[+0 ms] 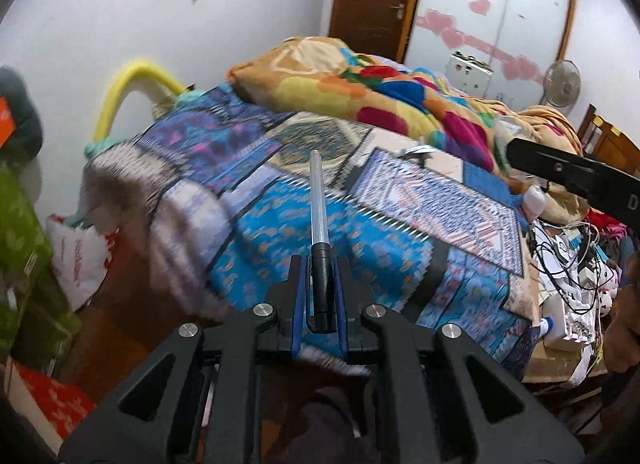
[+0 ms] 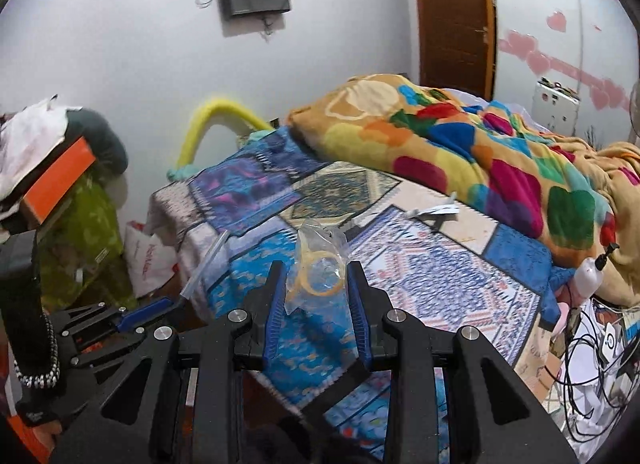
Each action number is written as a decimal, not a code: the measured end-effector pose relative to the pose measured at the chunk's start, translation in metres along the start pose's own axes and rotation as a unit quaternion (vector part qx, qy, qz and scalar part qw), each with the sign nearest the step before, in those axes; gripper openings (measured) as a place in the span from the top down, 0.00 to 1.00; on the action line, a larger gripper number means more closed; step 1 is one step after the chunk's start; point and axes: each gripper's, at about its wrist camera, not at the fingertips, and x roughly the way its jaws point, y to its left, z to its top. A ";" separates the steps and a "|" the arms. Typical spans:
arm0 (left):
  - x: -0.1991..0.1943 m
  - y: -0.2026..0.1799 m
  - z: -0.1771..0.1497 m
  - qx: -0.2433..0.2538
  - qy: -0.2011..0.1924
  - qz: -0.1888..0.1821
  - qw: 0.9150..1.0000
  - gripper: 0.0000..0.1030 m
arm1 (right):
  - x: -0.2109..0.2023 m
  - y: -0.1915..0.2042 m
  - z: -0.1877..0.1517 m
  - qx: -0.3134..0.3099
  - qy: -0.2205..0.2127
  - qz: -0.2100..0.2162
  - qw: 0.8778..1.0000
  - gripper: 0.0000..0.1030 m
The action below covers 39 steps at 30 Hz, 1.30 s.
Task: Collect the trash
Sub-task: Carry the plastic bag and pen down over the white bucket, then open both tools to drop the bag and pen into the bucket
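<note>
My left gripper [image 1: 320, 264] is shut on a pen [image 1: 318, 219] with a clear barrel and black cap, pointing forward above the near edge of the bed. It also shows at the left of the right wrist view [image 2: 160, 306]. My right gripper [image 2: 314, 270] is shut on a crumpled clear plastic bag [image 2: 318, 264] with a yellowish ring inside, held above the patterned blue bedspread [image 2: 420, 276]. A scrap of white paper [image 2: 434, 212] lies on the bedspread further back, near the blanket.
A colourful fleece blanket [image 2: 460, 143] is heaped on the far side of the bed. A white plastic bag [image 2: 148, 260] sits on the floor at the bed's left. Tangled cables and boxes [image 2: 600, 356] crowd the right. A green-covered stack [image 2: 80, 240] stands left.
</note>
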 end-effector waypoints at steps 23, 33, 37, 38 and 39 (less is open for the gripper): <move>-0.011 0.176 -0.113 -0.130 0.069 0.051 0.988 0.87 | 0.104 0.180 -0.063 -0.106 0.141 0.111 0.978 0.73; 0.035 0.237 -0.166 -0.201 0.146 0.064 0.967 0.87 | 0.182 0.228 -0.106 -0.126 0.251 0.132 0.951 0.73; 0.057 0.254 -0.178 -0.218 0.175 0.066 0.958 0.87 | 0.201 0.240 -0.111 -0.136 0.277 0.135 0.942 0.73; 0.060 0.257 -0.179 -0.220 0.178 0.067 0.957 0.87 | 0.205 0.243 -0.112 -0.137 0.283 0.137 0.939 0.73; 0.063 0.260 -0.180 -0.222 0.180 0.068 0.956 0.87 | 0.208 0.246 -0.112 -0.137 0.287 0.141 0.938 0.73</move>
